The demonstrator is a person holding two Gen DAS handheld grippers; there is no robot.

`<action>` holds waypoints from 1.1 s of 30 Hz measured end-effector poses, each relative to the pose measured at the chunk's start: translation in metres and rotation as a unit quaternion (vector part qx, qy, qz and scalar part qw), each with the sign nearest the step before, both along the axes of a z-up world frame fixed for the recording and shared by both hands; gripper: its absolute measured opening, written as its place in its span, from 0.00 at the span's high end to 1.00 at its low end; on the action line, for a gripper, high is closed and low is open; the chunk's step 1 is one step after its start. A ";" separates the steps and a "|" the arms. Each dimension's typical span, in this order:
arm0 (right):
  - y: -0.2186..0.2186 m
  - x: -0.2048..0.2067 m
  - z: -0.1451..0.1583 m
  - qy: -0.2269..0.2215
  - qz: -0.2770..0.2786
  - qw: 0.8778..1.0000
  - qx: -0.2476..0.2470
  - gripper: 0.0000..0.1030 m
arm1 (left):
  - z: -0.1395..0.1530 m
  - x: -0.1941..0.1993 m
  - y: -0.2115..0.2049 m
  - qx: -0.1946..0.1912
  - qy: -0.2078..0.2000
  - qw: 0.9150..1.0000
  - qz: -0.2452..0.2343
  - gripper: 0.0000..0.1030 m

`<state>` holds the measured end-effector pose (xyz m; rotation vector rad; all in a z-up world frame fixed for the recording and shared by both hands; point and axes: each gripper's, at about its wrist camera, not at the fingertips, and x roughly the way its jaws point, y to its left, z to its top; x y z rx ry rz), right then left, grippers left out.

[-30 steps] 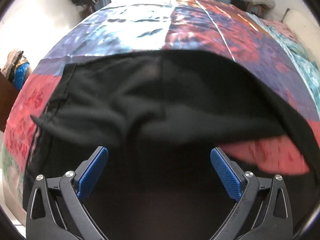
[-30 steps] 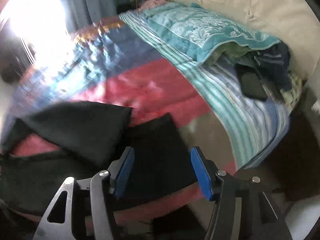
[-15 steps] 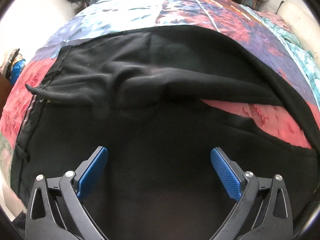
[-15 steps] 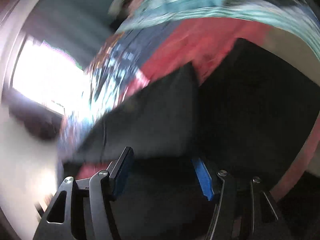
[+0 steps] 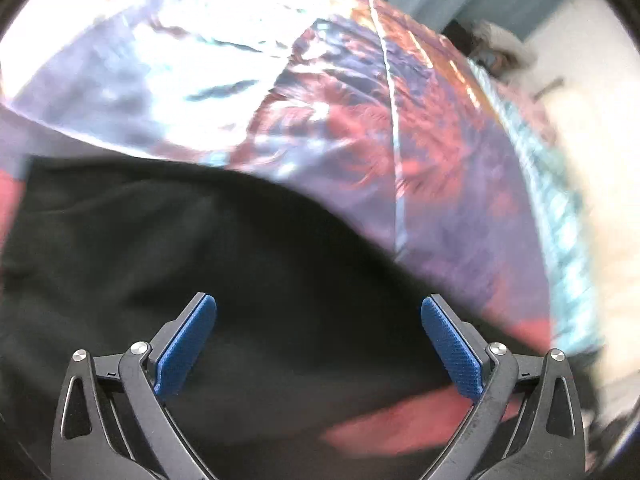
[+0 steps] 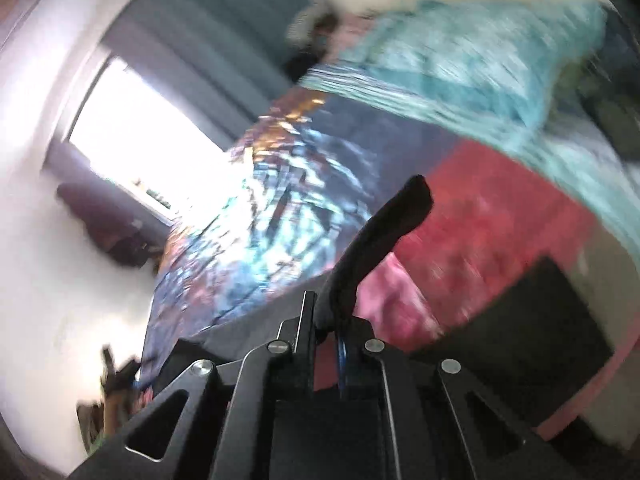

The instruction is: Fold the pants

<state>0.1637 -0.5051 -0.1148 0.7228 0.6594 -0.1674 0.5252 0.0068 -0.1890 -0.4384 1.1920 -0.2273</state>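
Observation:
Black pants (image 5: 168,248) lie spread on a bed with a patchwork cover (image 5: 328,112). My left gripper (image 5: 318,344) is open, its blue pads (image 5: 184,348) hovering over the black cloth and holding nothing. My right gripper (image 6: 330,324) is shut on a fold of the black pants (image 6: 384,232), which sticks up out of the jaws and is lifted off the bed. Another part of the pants (image 6: 532,320) lies flat on the red patch at the lower right of the right wrist view. Both views are motion-blurred.
A teal patterned blanket (image 6: 472,64) lies along the far side of the bed. A bright window (image 6: 140,132) with grey-blue curtains (image 6: 224,32) is behind the bed. A white wall (image 6: 48,272) is on the left.
My right gripper has shut on a fold of the pants and raised it, and it has swung round. My left gripper stays open and has shifted over the cloth.

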 end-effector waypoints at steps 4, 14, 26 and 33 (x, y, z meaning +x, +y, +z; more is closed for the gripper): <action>0.009 -0.011 0.035 -0.027 0.037 0.999 -0.010 0.92 | -0.021 0.043 -0.007 -0.010 0.050 0.998 0.038 0.01; 0.014 -0.033 0.075 -0.051 0.087 0.994 -0.035 0.93 | -0.001 0.025 0.010 -0.002 -0.003 0.999 0.054 0.93; -0.063 -0.028 -0.017 0.105 0.049 0.993 -0.014 0.93 | 0.049 -0.249 0.029 0.090 -0.092 0.992 0.011 0.93; -0.077 -0.052 -0.095 0.237 0.028 0.971 -0.015 0.93 | -0.003 -0.283 0.013 0.087 -0.026 0.996 0.004 0.95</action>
